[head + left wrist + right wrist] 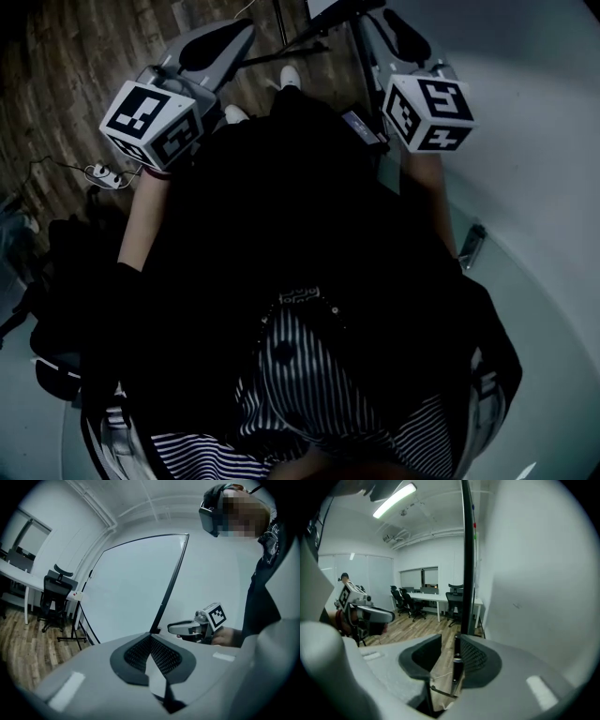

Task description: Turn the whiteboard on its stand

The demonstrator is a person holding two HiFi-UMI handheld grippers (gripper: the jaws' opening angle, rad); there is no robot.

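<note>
The whiteboard (pixel 136 588) is a large white panel in a thin black frame. In the left gripper view its near edge (pixel 169 585) runs down into my left gripper (pixel 151 637), whose pads close together on that frame. In the right gripper view the same kind of black frame edge (pixel 465 564) drops between the jaws of my right gripper (pixel 451 641). It lies against the right pad (pixel 476 658), and a gap of floor shows between it and the left pad. The head view shows both grippers, left (pixel 246 33) and right (pixel 367 21), held out in front of the dark-clad body.
The board's stand legs (pixel 70 637) rest on a wood floor. An office chair (pixel 54 592) and a white desk (pixel 14 573) stand to the left. More desks and chairs (pixel 436 597) fill the room's far side. A power strip (pixel 105 173) lies on the floor.
</note>
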